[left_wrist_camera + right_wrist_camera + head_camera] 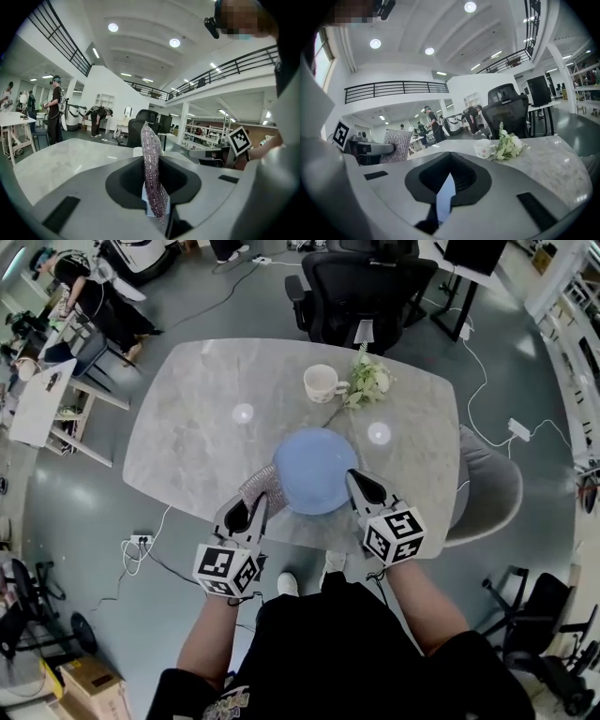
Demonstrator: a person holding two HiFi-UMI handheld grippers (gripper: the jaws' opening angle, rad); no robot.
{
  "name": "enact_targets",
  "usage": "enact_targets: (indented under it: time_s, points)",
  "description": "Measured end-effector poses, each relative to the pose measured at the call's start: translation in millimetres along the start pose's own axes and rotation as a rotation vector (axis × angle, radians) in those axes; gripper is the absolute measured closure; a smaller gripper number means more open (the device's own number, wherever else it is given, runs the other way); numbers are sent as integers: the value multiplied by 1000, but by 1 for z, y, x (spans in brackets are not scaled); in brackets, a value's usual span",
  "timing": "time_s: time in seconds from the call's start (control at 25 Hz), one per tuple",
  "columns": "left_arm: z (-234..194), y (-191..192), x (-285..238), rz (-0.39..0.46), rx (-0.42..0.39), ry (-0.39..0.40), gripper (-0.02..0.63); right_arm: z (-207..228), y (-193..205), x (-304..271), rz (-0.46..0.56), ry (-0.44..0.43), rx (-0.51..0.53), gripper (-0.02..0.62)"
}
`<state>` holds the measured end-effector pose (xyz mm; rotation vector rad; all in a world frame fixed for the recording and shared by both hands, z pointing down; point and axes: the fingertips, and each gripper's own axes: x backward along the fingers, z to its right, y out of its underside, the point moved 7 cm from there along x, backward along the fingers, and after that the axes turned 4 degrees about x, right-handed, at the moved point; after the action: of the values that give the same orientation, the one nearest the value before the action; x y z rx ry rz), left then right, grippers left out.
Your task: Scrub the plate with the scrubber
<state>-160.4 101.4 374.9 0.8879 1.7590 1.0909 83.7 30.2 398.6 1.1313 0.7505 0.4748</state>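
Note:
A round blue plate (316, 471) is at the near middle of the marble table (187, 442). My right gripper (359, 486) is shut on the plate's near right rim. The right gripper view shows that blue rim (445, 197) edge-on between the jaws. At the plate's left edge my left gripper (255, 512) is shut on a silvery mesh scrubber (263, 487). The scrubber (153, 173) stands upright between the jaws in the left gripper view. In the right gripper view the scrubber (396, 146) shows at the left.
A white mug (322, 383) and a small bunch of white flowers (367, 381) stand on the table beyond the plate. A black office chair (361, 287) is at the far side and a grey chair (487, 488) at the right. The table's near edge runs just below the grippers.

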Motion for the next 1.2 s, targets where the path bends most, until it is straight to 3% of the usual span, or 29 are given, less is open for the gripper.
enact_targets:
  time_s: [0.68, 1.2]
  points:
    - [16, 31, 91, -53, -43, 302, 525, -142, 21, 84, 60, 144, -5, 581]
    - [7, 41, 126, -54, -47, 376, 525, -196, 44, 99, 65, 193, -14, 581]
